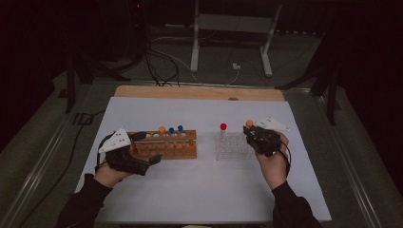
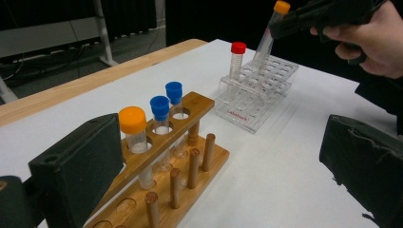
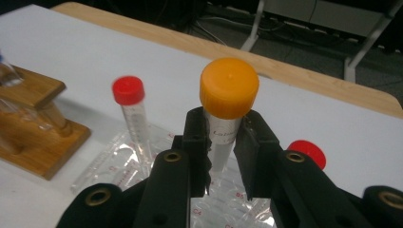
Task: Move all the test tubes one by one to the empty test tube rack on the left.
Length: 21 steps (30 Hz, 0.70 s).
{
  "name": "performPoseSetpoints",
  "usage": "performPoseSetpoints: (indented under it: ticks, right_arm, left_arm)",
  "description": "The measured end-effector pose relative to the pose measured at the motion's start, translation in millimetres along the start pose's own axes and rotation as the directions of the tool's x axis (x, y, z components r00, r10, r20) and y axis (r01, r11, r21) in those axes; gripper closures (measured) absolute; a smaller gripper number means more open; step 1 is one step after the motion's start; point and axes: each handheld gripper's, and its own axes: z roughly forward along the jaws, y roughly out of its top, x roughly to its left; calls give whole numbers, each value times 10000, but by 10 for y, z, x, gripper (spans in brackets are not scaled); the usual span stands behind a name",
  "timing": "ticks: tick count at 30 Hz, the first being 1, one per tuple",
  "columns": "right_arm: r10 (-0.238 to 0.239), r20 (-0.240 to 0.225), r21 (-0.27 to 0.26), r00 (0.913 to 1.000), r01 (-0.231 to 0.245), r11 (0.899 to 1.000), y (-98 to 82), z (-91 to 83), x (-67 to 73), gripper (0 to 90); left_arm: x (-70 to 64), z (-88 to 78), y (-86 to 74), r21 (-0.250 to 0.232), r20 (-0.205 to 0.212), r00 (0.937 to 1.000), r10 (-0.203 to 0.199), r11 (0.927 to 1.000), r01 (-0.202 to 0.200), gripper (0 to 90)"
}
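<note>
The right gripper [image 3: 222, 142] is clamped on an orange-capped tube [image 3: 227, 102], its jaws pressing the tube body just below the cap so that the cap stays free and the tube hangs upright. The tube sits above the far right part of the clear plastic rack [image 2: 259, 92], its lower end at or just over the wells; whether it is seated cannot be told. A red-capped tube [image 2: 236, 59] stands upright in the rack's far left corner. Red lettering on the rack's front edge is too small to read; red well codes such as "C4" mark its grid. The held tube bears print beginning "Lab".

The left gripper [image 1: 145, 149] stands wide open, holding nothing, its jaws flanking the near end of the wooden rack [image 2: 190, 156], left of the clear rack, apparently to steady it. One orange-capped and two blue-capped tubes remain there.
</note>
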Motion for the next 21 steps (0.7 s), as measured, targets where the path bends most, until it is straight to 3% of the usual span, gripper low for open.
performPoseSetpoints:
  ticks: [6,12,21]
  right_arm:
    - [-98,-235,-212,9997,93,9997,54,-97,56,746]
    - [-286,-824,-382,9962,256,9989,111,-224,178,747]
    - [-695,-1926,-507,9788,608,9969,147,-351,427,747]
  left_arm:
    - [-5,0,6,6,21,10000,21,10000,-21,16]
    - [-22,-1,19,55,88,9999,69,10000,-69,16]
    - [-49,-1,39,72,208,9997,89,9999,-91,17]
